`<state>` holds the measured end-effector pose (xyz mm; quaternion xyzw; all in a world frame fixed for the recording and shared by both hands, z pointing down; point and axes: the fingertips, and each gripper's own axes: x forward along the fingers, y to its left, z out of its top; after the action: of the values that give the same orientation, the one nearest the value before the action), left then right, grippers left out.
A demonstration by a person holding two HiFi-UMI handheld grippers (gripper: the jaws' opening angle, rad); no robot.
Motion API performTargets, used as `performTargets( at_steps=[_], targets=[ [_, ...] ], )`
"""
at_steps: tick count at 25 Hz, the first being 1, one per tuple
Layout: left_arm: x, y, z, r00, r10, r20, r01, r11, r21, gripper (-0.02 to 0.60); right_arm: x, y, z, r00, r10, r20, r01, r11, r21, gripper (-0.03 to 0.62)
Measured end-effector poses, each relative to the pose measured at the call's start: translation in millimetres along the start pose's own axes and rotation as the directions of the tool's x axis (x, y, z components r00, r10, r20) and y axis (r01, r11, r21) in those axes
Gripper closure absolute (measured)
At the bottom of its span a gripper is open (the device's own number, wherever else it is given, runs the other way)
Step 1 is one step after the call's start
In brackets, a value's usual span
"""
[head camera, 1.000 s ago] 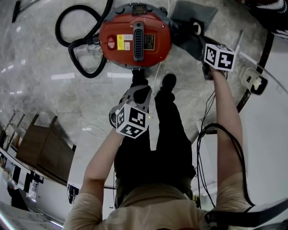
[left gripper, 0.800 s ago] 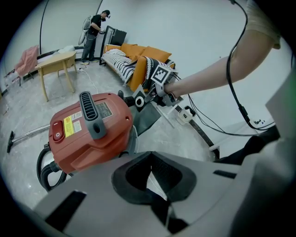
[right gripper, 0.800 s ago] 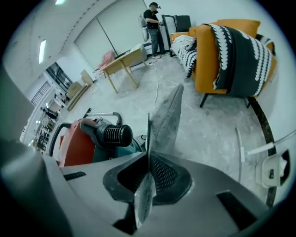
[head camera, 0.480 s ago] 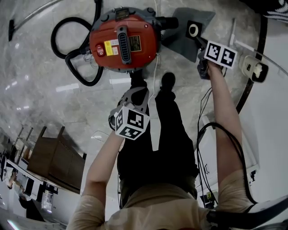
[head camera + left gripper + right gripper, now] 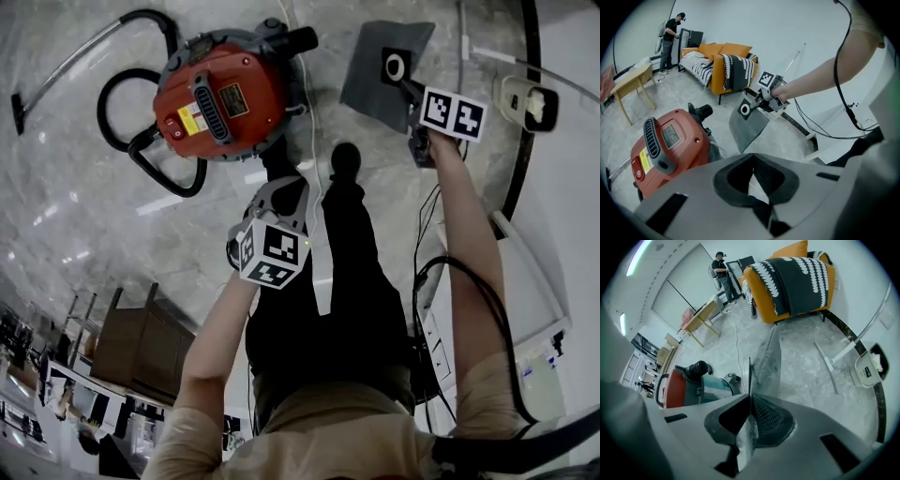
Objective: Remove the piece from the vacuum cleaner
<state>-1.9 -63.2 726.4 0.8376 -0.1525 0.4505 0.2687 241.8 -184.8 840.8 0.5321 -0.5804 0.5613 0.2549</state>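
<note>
No legible print anywhere.
The red vacuum cleaner point(image 5: 220, 94) bears a yellow label point(image 5: 190, 118) and a dark label point(image 5: 232, 97) on its top, either side of the grey handle point(image 5: 211, 101); the print on both is too small and blurred to read.

Head view: from above the person, looking steeply down at the floor point(image 5: 112, 234), with the vacuum cleaner point(image 5: 220, 94) well below. Left gripper view: low, facing across the room; vacuum cleaner near, sofa point(image 5: 726, 65) far. Right gripper view: close along a grey sheet point(image 5: 768, 362); shares the sofa and vacuum cleaner.
</note>
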Motion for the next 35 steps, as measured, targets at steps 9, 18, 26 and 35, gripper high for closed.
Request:
performTargets(
  at_steps=[9, 18, 26, 35],
  targets=[
    [15, -41, 19, 0.998, -0.051, -0.042, 0.054, 0.994, 0.097, 0.577, -37, -58, -42, 1.000, -0.008, 0.020, 0.004, 0.985, 0.175, 0.568],
    [4, -51, 62, 0.998, -0.054, -0.037, 0.060, 0.980, 0.189, 0.577, -96, -110, -106, 0.999, -0.047, 0.025, 0.035, 0.931, 0.363, 0.568],
    [-8, -93, 100, 0.997, -0.081, -0.014, 0.082, 0.978, 0.193, 0.577, -149, -121, -118, 0.998, -0.043, 0.054, 0.017, 0.913, 0.408, 0.568],
    [-67, -124, 130, 0.999, -0.039, -0.024, 0.044, 0.972, 0.232, 0.577, -207, -97, -129, 0.987, 0.027, 0.158, -0.104, 0.857, 0.504, 0.566]
  ],
)
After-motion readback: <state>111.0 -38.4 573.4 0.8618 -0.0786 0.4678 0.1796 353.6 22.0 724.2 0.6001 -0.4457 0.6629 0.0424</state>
